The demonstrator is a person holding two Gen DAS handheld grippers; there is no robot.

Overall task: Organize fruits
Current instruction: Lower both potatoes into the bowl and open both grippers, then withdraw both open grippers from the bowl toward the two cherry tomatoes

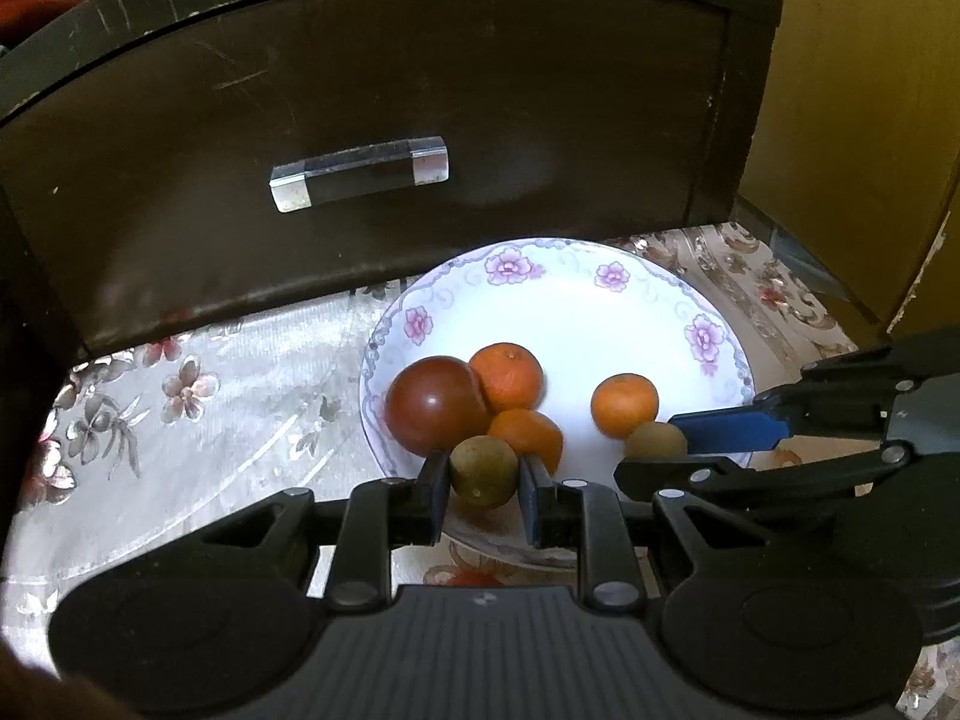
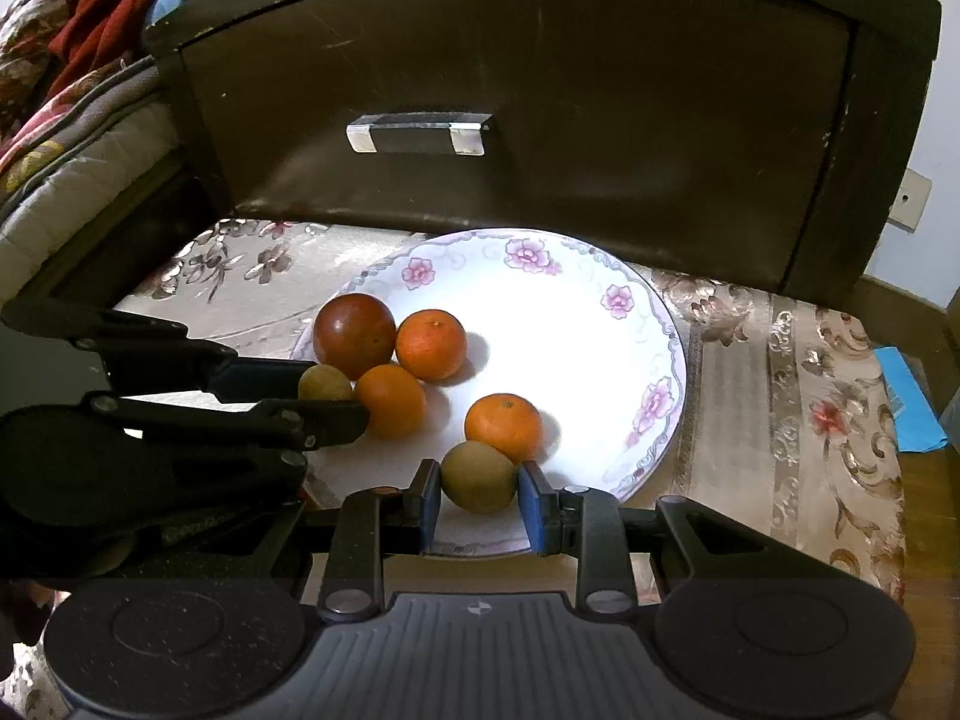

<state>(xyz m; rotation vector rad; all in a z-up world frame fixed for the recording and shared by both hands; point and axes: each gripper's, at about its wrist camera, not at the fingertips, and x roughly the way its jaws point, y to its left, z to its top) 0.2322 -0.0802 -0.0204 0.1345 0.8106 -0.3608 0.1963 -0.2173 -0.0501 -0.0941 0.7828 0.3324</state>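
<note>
Both fingers [image 1: 485, 474] [image 2: 478, 476] pinch brown fruits over a floral plate [image 2: 600, 276] on patterned cloth [image 2: 780, 372] before a dark drawer [image 2: 540, 90].

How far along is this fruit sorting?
Nearly done, it seems. Three oranges, such as this orange, and a dark red fruit already sit on the flowered plate. In hand: the left gripper and right gripper each clasp a greenish-brown fruit over the plate's near edge. Left: letting both go.

Bare plate [image 2: 570, 324] centre; dark drawer front [image 2: 540, 90] close behind.
</note>
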